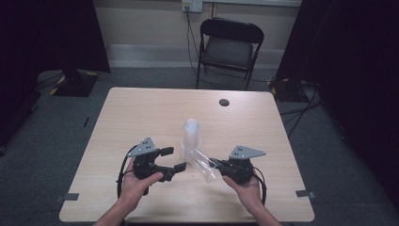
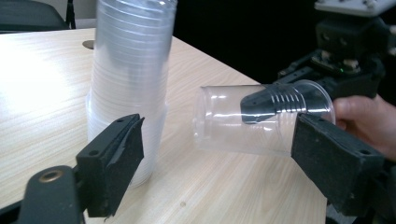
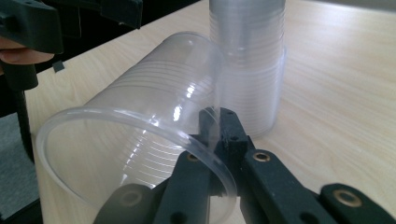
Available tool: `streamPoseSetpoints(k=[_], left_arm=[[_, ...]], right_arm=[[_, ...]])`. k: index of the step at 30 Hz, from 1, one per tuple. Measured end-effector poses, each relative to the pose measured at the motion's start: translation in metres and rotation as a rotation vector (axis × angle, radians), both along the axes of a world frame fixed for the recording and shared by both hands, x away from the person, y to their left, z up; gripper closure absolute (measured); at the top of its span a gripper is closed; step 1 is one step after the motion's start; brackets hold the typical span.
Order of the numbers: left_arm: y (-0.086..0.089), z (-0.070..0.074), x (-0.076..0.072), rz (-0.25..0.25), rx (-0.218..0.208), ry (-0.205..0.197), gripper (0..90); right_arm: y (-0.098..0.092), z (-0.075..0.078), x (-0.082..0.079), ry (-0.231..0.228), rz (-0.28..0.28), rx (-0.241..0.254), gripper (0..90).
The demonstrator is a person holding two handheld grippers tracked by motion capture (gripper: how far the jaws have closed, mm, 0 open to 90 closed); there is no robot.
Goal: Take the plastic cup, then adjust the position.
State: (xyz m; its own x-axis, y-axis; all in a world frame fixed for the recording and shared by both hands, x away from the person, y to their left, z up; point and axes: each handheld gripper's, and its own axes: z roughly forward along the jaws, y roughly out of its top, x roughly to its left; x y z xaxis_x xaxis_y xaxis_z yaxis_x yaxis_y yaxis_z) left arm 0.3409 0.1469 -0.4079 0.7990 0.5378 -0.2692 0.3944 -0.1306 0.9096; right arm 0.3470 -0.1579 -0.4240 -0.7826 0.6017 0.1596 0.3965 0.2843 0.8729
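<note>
The right claw (image 1: 217, 165), pinching the clear plastic cup's (image 1: 203, 164) rim, should carry it gently toward three o'clock, clear of the tall stack of clear cups (image 1: 190, 136).

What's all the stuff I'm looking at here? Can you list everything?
Single cup: one, clear plastic, on its side, its wall pinched at the rim by the right gripper.
Cup stack: one, clear plastic, upright mid-table.
Table: one, light wood.
Cable hole: one, dark, far side of tabletop.
Folding chair: one, black, beyond the table.
Tape marks: two, grey, near corners of the table.
Left gripper: one, black, fingers open, beside the stack.
Right gripper: one, black, fingers shut on the cup's wall.
Hands: two, holding the grippers.
</note>
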Motion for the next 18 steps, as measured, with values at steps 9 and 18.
streamPoseSetpoints(k=[9,18], left_arm=[[-0.007,-0.005,-0.003,-0.066,0.092,-0.051,15.7],[-0.021,-0.011,-0.008,-0.117,0.195,-0.091,16.0]], right_arm=[[0.004,-0.003,0.007,0.099,0.072,-0.063,90.0],[0.004,-0.007,0.014,0.190,0.140,-0.081,90.0]])
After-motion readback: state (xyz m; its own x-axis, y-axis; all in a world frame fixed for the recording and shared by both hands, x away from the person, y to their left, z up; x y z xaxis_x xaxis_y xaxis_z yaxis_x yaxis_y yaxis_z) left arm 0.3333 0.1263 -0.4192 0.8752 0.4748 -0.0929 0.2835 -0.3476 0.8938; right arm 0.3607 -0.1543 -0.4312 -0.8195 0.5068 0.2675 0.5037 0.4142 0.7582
